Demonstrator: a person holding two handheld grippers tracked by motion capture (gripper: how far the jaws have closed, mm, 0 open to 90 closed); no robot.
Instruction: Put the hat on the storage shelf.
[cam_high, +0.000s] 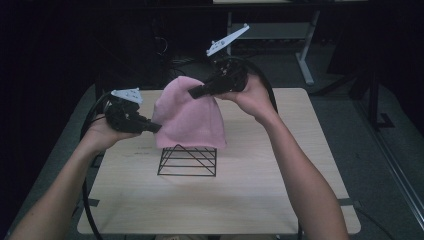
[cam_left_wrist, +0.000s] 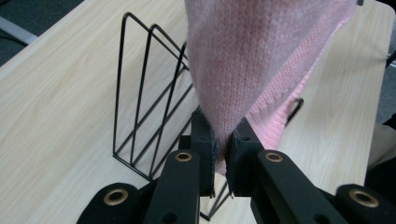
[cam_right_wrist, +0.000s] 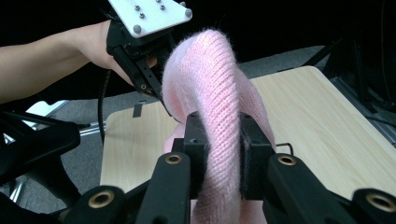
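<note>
In the high view, a pink knitted sweater (cam_high: 192, 117) hangs near the centre of the frame, held up above a black wire rack (cam_high: 188, 161) that stands on the pale wooden surface (cam_high: 280, 190). The left tool (cam_high: 156, 128), at middle left, is clamped on the sweater's left edge. The right tool (cam_high: 192, 93), higher and just right of centre, pinches the fabric at its top. The hem drapes to the rack's top and hides the part behind it; whether it rests on the wires I cannot tell. As I judge it, the sweater is lifted and gathered but not yet laid over or into the rack, so the placing is left to do.

In the left gripper view, the left tool (cam_left_wrist: 224, 154) at bottom centre is closed tight on a thin fold of the sweater (cam_left_wrist: 252, 60), which rises to the top of the frame. The knit is fine and fuzzy, with a ribbed edge at the right. The rack (cam_left_wrist: 149, 107), left of centre, is made of thin bent wire in tall slanted loops.

In the right gripper view, the right tool (cam_right_wrist: 218, 149) at bottom centre grips a thick ribbed roll of the sweater (cam_right_wrist: 205, 79), the jaws held apart only by the wool. The left tool (cam_right_wrist: 161, 99) bites the fabric at upper left.
</note>
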